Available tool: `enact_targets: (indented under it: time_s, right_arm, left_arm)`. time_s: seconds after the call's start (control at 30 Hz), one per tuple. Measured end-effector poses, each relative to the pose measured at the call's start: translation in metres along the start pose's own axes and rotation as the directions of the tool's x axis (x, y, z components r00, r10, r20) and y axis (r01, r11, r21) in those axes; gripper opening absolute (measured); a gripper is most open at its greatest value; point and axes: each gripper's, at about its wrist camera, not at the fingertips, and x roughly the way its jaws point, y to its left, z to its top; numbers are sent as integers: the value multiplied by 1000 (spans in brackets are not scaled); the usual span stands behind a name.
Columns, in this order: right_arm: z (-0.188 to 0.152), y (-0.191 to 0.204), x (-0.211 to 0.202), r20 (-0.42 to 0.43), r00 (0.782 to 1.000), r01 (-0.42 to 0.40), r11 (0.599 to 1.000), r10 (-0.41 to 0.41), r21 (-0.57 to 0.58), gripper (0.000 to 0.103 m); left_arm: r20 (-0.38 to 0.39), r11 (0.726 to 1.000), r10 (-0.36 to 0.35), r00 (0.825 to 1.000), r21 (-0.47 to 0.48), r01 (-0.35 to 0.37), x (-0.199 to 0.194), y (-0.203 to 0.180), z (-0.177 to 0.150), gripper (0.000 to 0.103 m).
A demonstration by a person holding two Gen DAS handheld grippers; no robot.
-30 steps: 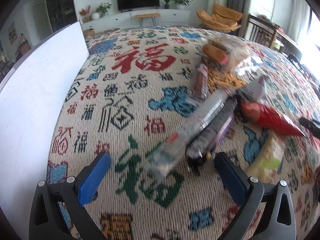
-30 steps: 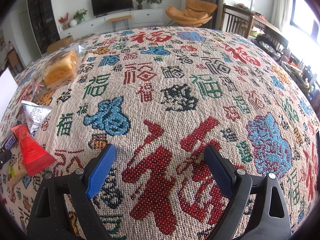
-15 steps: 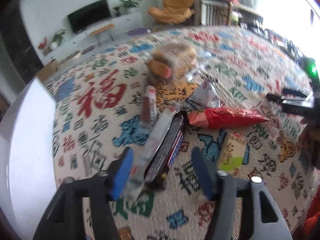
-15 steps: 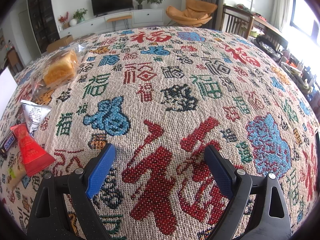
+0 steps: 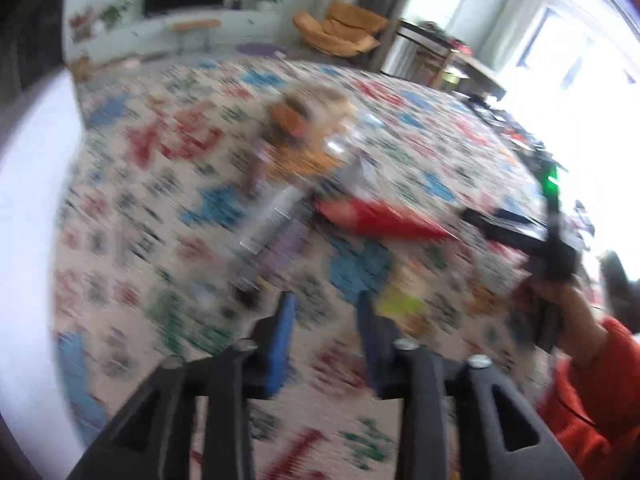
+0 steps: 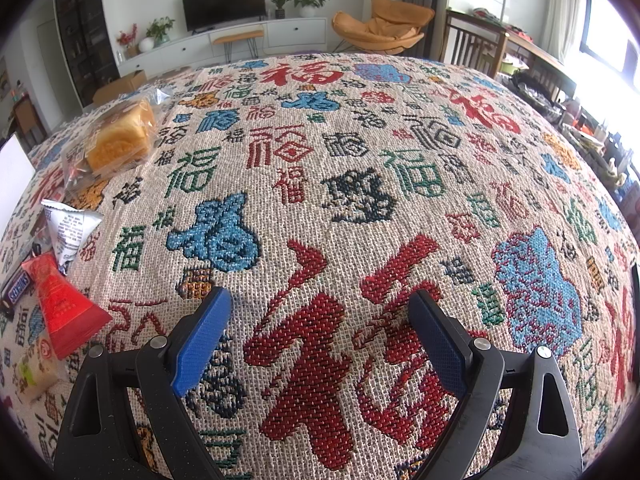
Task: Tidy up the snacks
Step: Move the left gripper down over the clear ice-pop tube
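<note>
The left wrist view is smeared by motion. My left gripper hangs above the patterned tablecloth, its jaws narrow and opening, with nothing between the pads. Just beyond its left finger lie a long clear packet and a dark chocolate bar. A red cone packet and a bagged bread lie further off, and a yellow-green packet sits by the right finger. My right gripper stands open over bare cloth. The red cone packet is at its left.
A white panel stands along the table's left side. A hand in an orange-red sleeve holds the right gripper at the right. A silver triangular packet and the bagged bread lie left of the right gripper. Chairs stand beyond the far edge.
The left gripper's jaws narrowed from wide open around the clear packet and dark bar. It then lifted and swung right, with both snacks left on the cloth. The right gripper stayed still.
</note>
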Motion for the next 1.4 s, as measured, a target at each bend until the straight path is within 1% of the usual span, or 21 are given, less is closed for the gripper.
enact_targets:
  time_s: [0.07,0.1,0.13,0.17,0.2,0.27,0.4,0.43,0.5,0.57,0.6,0.63,0.67,0.73,0.77,0.8,0.93,1.03,1.13,1.27,1.4]
  right_arm:
    - [0,0,0,0,1000,-1,1000,1,1,92]
    - [0,0,0,0,1000,-1,1000,1,1,92]
    - [0,0,0,0,1000,-1,1000,1,1,92]
    - [0,0,0,0,1000,-1,1000,1,0,92]
    - [0,0,0,0,1000,-1,1000,1,0,92]
    - [0,0,0,0,1000,-1,1000,1,0,93]
    - [0,0,0,0,1000,0,1000,0,0,93]
    - [0,0,0,0,1000,0,1000,0,0,93]
    - [0,0,0,0,1000,0,1000,0,0,93]
    - [0,0,0,0,1000,0,1000,0,1,93]
    - [0,0,0,0,1000,0,1000,0,1,93]
    - [0,0,0,0,1000,0,1000,0,1,93]
    - [0,0,0,0,1000,0,1000,0,0,93]
    - [0,0,0,0,1000,0,1000,0,0,93]
    - [0,0,0,0,1000,0,1000,0,0,93]
    - [0,0,0,0,1000,0,1000,0,0,93]
    - [0,0,0,0,1000,0,1000,0,1,93]
    - [0,0,0,0,1000,1,1000,-1,1,93]
    - [0,0,0,1,1000,1,1000,-1,1,93]
    - [0,0,0,1,1000,1,1000,-1,1,93]
    - [0,0,0,1,1000,1,1000,-1,1,93]
  left_arm:
    - [-3,994,102,995,37,-102,12,7,21,40]
    - [-40,992,115,993,53,-113,24,11,28,40]
    - [-90,991,121,989,68,-115,38,14,33,35]
    - [-130,991,117,985,82,-107,50,17,34,27]
    - [-107,994,89,990,76,-81,53,18,37,24]
    - [-114,997,56,992,56,-50,58,20,39,23]
    - [-141,992,23,990,126,-6,60,4,39,24]
    - [-146,991,31,989,133,-11,63,3,43,24]
    - [-150,996,44,988,81,-32,67,15,52,26]
    - [-169,1000,5,986,4,-5,74,28,58,26]
    - [-180,1000,-5,984,-1,5,77,27,57,26]
    - [-198,1000,13,980,25,-9,82,22,56,25]
    - [-185,994,56,981,98,-39,82,11,54,26]
    - [-182,976,129,975,195,-93,84,-4,51,26]
    - [-186,976,134,973,195,-97,84,-6,50,20]
    - [-189,981,123,974,171,-91,83,-4,50,19]
    - [-129,993,106,986,75,-97,68,4,30,17]
    - [-69,996,73,995,-49,-76,47,15,2,18]
    - [-33,984,135,990,-115,-138,22,15,-35,18]
    - [-6,967,218,976,-133,-217,-2,6,-71,18]
    - [16,959,249,968,-143,-244,-5,3,-86,21]
